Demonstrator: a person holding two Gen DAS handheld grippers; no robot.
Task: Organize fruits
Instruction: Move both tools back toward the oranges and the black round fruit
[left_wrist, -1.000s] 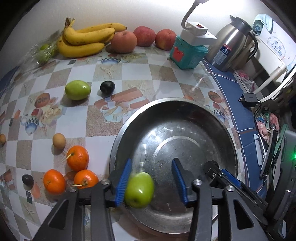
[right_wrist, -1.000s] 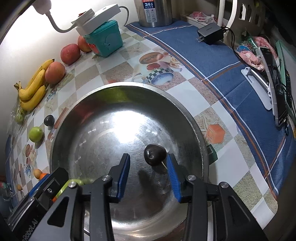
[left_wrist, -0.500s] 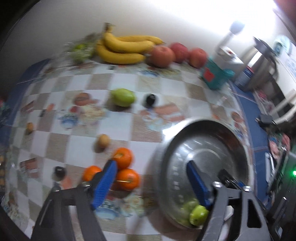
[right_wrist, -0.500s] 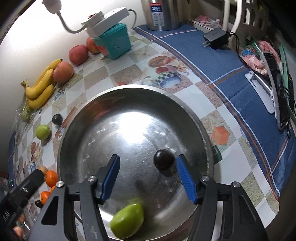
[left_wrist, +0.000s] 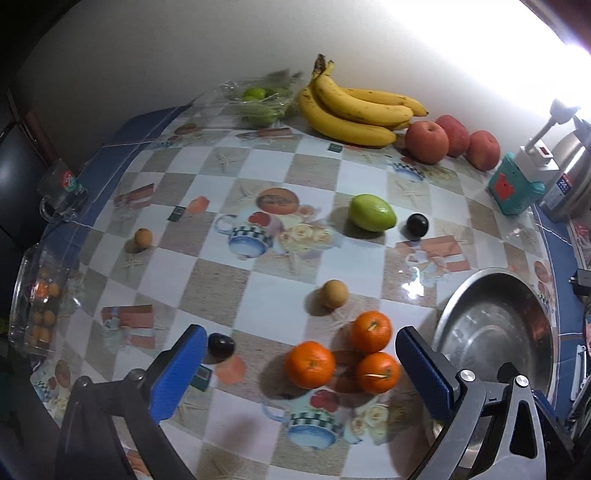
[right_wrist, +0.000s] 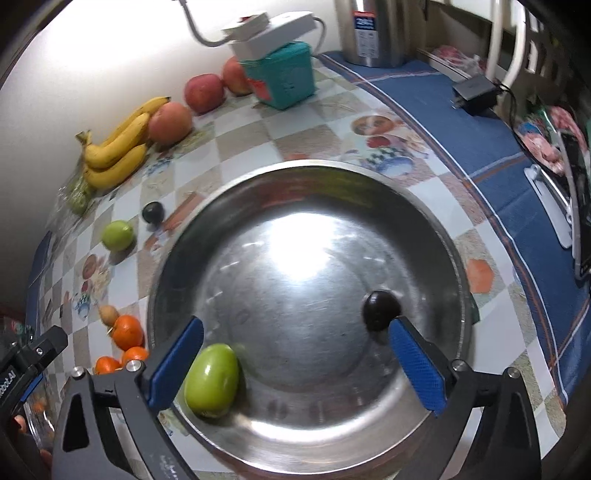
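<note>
Checkered oilcloth printed with teacups covers the table (left_wrist: 266, 295), lit hard from a lamp at the far wall.

Left gripper (left_wrist: 299, 365): its blue pads are spreading apart with nothing between them but tablecloth. Just beyond the gap sit three oranges (left_wrist: 310, 363) in a touching cluster, nearer the right-hand pad. A small dark plum (left_wrist: 221, 345) lies just beside the left-hand pad, and a tan round fruit (left_wrist: 333, 293) sits a little past the oranges. Farther out are a green mango (left_wrist: 372, 213), another dark plum (left_wrist: 417, 226), then bananas (left_wrist: 354, 110) and apples (left_wrist: 426, 142) against the wall.

Right gripper (right_wrist: 295, 354): its pads are also widening, empty, hanging over the steel basin (right_wrist: 229, 206). A green fruit (right_wrist: 211, 380) rests on the basin floor against the near wall, just beside the left-hand pad; a dark plum (right_wrist: 380, 309) lies at the tip of the right-hand pad (whether it touches I cannot tell).

Judging by looks, the oranges are firm, light and slightly yielding, with grippy peel; take one across its middle. The plums look smooth and small, likely to roll or squirt out, so close gently on the widest part.
</note>
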